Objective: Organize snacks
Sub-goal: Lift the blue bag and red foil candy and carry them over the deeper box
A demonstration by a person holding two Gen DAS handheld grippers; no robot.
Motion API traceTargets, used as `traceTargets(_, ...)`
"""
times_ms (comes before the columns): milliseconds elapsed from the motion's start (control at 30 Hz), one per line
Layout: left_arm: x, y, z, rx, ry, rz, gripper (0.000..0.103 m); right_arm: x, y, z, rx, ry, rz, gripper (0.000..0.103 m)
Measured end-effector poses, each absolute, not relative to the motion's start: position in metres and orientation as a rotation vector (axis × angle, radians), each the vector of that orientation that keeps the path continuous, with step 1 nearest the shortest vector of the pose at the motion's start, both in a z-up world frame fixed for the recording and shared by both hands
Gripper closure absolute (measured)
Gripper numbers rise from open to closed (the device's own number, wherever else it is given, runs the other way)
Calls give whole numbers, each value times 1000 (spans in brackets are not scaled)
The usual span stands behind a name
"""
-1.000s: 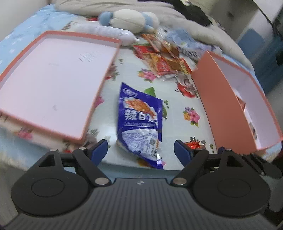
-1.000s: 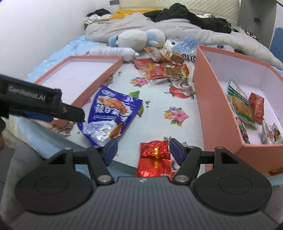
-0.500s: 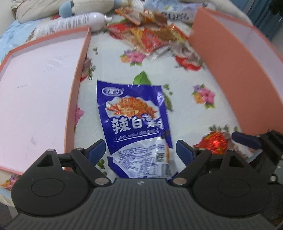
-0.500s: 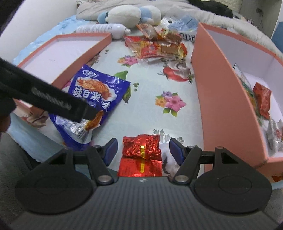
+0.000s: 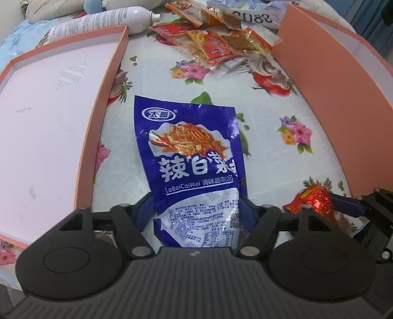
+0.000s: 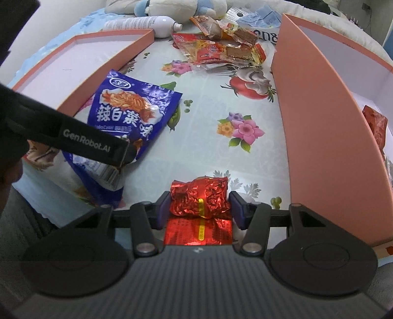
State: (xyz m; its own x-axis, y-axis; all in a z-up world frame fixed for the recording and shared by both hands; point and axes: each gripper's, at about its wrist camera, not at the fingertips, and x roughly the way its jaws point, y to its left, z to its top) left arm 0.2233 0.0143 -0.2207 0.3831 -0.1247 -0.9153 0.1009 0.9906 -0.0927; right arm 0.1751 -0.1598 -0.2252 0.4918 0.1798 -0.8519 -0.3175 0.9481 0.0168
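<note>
Your left gripper has just been closing, and its 2 jaws now press the lower end of the blue snack bag, which lies on the flowered cloth just beside the wall of the shallow pink lid. Your right gripper has also just been closing; its 2 pads sit against both sides of the crinkled red foil packet, near the cloth's front edge. To the packet's right rises the tall wall of the pink box, close by, with a red packet inside. Between lid and box the cloth lies open up to the pile of orange snack packets. A white bottle lies behind the lid.
</note>
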Motion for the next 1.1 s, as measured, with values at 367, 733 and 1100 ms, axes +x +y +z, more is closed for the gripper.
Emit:
traceTargets(367,203,15,-194,-98,1115,-151,48,164,-172,-194,-77,947,291,49)
traceTargets(733,162,12,-127,-201,999,-165,48,138,-195,-135,-14,821,273,49)
traceTargets(1100,112,-8,-50,-223,866,-218,48,91,-214,-73,41,683,249,49)
